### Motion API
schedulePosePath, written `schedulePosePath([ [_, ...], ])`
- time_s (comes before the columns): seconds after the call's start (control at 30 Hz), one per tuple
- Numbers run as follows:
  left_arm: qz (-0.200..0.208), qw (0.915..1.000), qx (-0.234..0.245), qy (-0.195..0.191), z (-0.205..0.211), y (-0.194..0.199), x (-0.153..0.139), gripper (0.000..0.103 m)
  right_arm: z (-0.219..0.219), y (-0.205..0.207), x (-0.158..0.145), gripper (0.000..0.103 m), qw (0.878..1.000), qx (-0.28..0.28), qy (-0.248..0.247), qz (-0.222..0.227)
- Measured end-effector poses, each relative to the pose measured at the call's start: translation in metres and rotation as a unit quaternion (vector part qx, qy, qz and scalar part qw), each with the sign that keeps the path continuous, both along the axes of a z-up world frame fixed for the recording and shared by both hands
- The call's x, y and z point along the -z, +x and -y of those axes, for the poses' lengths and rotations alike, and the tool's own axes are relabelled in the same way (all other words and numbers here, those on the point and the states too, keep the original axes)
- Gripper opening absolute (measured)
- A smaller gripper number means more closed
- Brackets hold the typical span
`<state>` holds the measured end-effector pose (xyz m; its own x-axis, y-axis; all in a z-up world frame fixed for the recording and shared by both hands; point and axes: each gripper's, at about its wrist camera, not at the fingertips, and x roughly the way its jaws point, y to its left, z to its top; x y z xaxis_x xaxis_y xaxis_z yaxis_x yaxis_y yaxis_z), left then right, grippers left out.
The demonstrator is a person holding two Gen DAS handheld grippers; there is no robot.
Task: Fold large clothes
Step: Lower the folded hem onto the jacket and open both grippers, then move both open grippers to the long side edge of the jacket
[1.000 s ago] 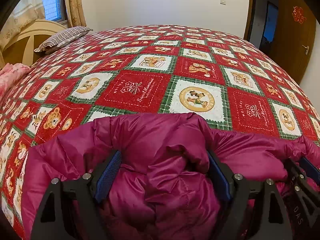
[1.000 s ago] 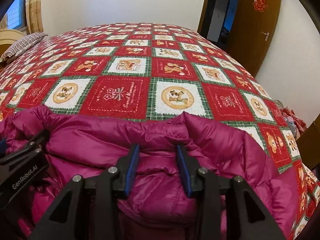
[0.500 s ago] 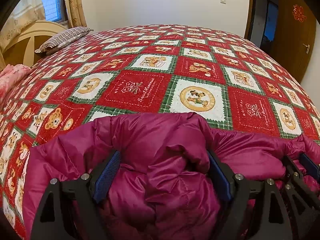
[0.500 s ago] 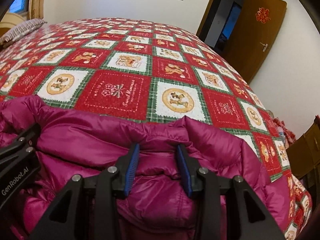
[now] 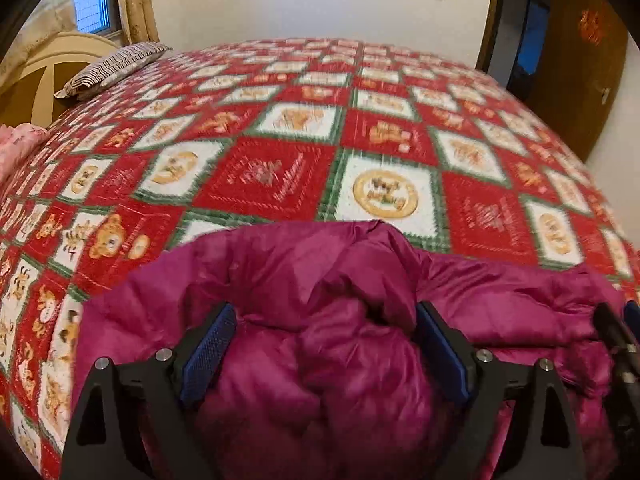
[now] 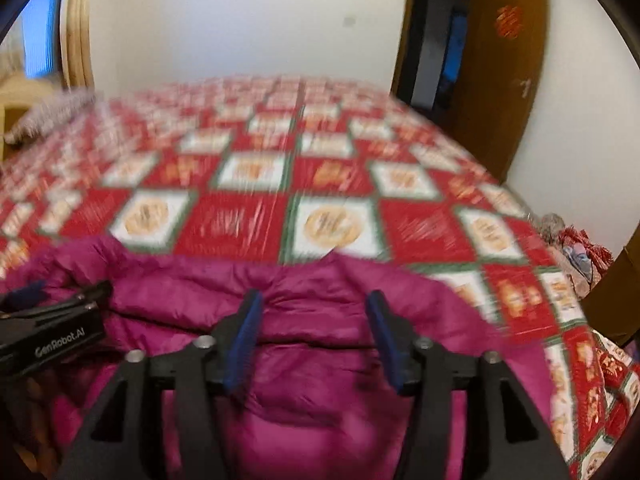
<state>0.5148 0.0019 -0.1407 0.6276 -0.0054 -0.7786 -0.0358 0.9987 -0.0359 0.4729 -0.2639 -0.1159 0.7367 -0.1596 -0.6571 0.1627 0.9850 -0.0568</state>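
Note:
A magenta puffer jacket (image 5: 340,280) lies bunched on the near side of a bed with a red, white and green patchwork quilt (image 5: 280,168). My left gripper (image 5: 324,344) is open, its blue pads wide apart on either side of a raised fold of the jacket. In the right wrist view the jacket (image 6: 320,380) fills the foreground. My right gripper (image 6: 314,336) is open, with its pads apart above the jacket's padded edge. The left gripper's black body (image 6: 52,336) shows at the left edge of that view.
A striped pillow (image 5: 116,64) lies at the far left of the bed by a cream headboard (image 5: 48,68). A brown door (image 6: 504,76) stands open at the far right. Pink fabric (image 5: 16,144) lies at the left edge, and bundled cloth (image 6: 576,248) beside the bed's right side.
My right gripper has opened from a narrow hold on the jacket's fold and tilted upward, with motion blur. My left gripper has stayed open and lifted slightly.

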Motion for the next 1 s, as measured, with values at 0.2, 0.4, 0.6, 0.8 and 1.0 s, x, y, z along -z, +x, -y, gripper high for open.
schedulePosePath([
  [0.2, 0.032, 0.9989, 0.035, 0.006, -0.001, -0.033, -0.034, 0.09, 0.012, -0.043, -0.022, 0.061, 0.999, -0.001, 0.04, 0.023],
  [0.4, 0.026, 0.9964, 0.081, 0.0, 0.01, -0.092, -0.038, 0.09, 0.012, -0.075, -0.007, 0.061, 0.995, -0.012, 0.088, -0.035],
  [0.6, 0.013, 0.9971, 0.069, 0.029, 0.009, -0.159, -0.021, 0.09, 0.013, -0.137, 0.012, 0.061, 0.993, -0.018, 0.104, -0.055],
  [0.8, 0.017, 0.9968, 0.077, -0.009, -0.021, -0.224, -0.016, 0.09, 0.017, -0.226, 0.009, 0.073, 0.996, -0.022, 0.079, -0.045],
  [1.0, 0.029, 0.994, 0.103, -0.025, -0.042, -0.273, -0.008, 0.09, 0.014, -0.294, 0.01, 0.073, 0.999, -0.007, 0.042, -0.034],
])
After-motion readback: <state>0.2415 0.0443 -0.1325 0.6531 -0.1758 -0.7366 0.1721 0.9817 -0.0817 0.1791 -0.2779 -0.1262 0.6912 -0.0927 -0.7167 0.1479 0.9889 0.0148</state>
